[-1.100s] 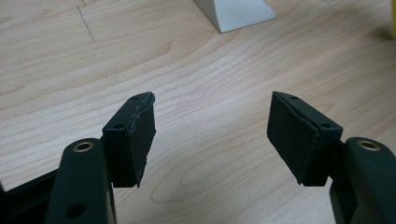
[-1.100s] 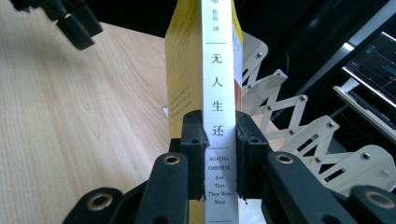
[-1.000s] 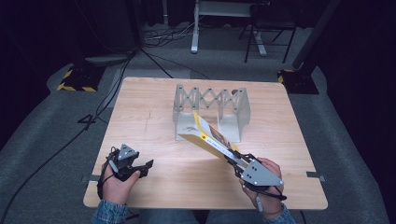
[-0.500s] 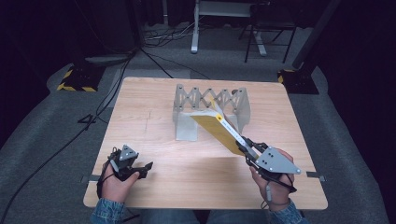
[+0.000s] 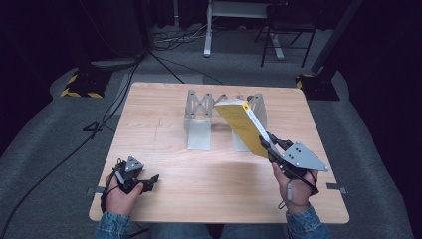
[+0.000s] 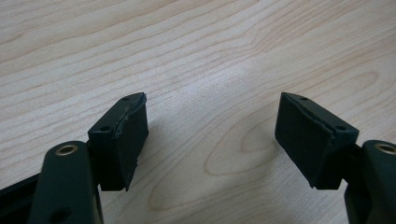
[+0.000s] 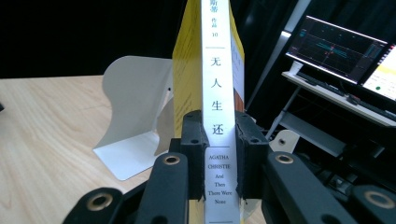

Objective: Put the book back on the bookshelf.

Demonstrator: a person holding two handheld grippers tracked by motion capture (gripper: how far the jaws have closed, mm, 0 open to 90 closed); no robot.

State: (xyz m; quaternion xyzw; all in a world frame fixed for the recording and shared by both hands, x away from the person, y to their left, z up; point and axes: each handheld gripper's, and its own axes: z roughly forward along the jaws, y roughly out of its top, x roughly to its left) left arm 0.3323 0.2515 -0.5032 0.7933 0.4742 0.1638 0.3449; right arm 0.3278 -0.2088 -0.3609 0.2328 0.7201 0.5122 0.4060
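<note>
Right gripper clamped on yellow book, jaws pressed against both covers at the spine end; white spine with printed title between the pads in right gripper view. Book lifted clear of table, tilted, far end leaning up and left toward the grey expanding book rack. Rack at far centre of table, its two upright plates standing apart, gap between them unoccupied. One curved pale plate of the rack just left of and beyond the book in right gripper view.

Left gripper at near left of table, well apart from book and rack. Jaws spread wide, nothing between them, bare wood grain under the pads.

Judgement on progress: pick-up done, book secure in grip and carried near the rack. Not yet seated: book above and just right of the slot, not upright. Remaining: bring upright, lower between plates, release.
</note>
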